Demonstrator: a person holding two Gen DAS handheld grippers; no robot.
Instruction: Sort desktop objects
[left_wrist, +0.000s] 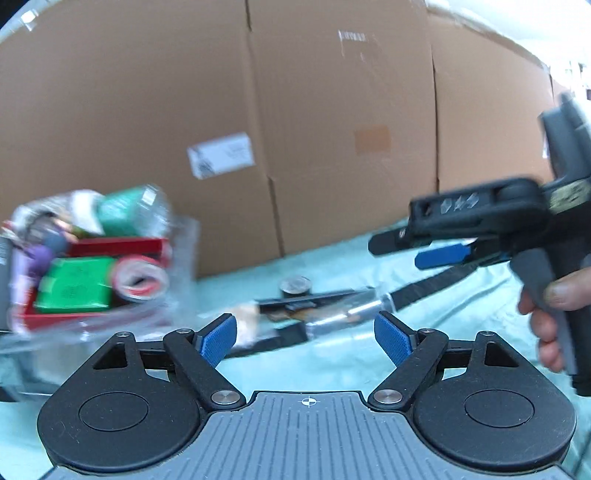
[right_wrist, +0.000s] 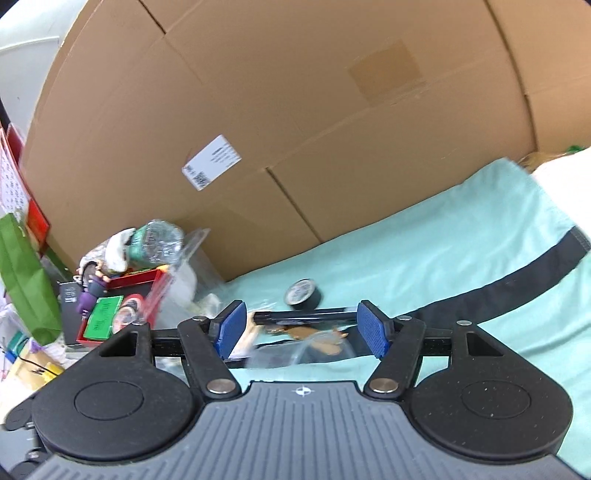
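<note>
Bright, even light is falling with soft shadows, motion blur is smearing the clear bin (left_wrist: 92, 266), and fisheye distortion is bending the cardboard boxes (right_wrist: 295, 110).

Left wrist view: the clear bin (left_wrist: 177, 258) at left is motion-blurred; we cannot read the label on the green bottle (left_wrist: 129, 210) or the green box (left_wrist: 75, 284). The bin's left side is cut off by the frame edge. The hand (left_wrist: 550, 314) on the right gripper (left_wrist: 410, 247) is cut at the right edge. Right wrist view: the pile between the fingers, a clear container (right_wrist: 314, 350) over a brown item (right_wrist: 303, 332), is blurred; we cannot identify it. The carton label (right_wrist: 211, 161) is too small to read.
</note>
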